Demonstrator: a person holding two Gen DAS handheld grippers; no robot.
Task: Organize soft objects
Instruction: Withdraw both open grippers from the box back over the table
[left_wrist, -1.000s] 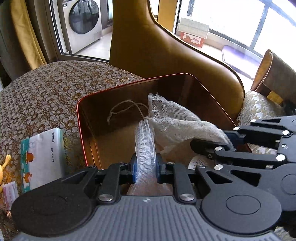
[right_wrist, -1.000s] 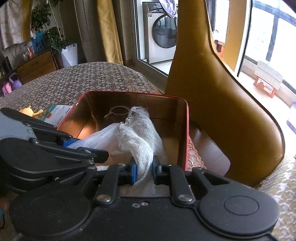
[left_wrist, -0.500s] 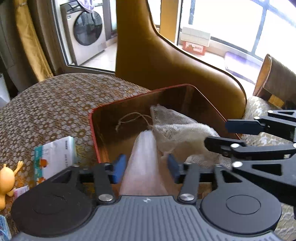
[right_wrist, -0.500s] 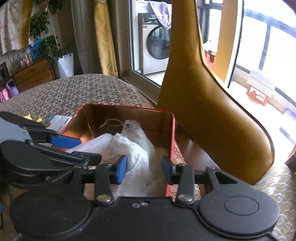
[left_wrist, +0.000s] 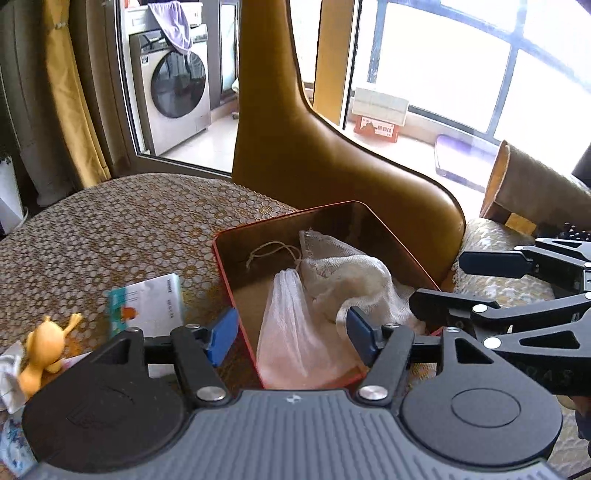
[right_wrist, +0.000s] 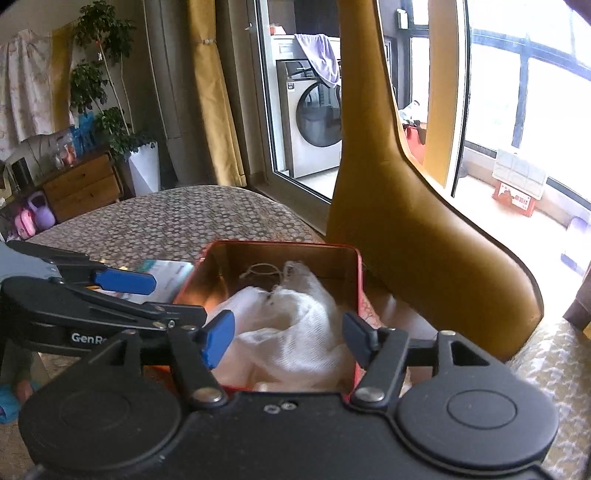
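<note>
Holding both grippers wide and empty: left gripper, right gripper. Mesh bags lie ahead, below my fingers, inside the red tin (contained, so they stay bundled).

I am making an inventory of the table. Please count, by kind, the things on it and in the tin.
Mesh bags in the tin: 2, white mesh bag and gauze bag
Red tin: 1
Tissue pack: 1
Orange toy figure: 1
Total: 5
</note>
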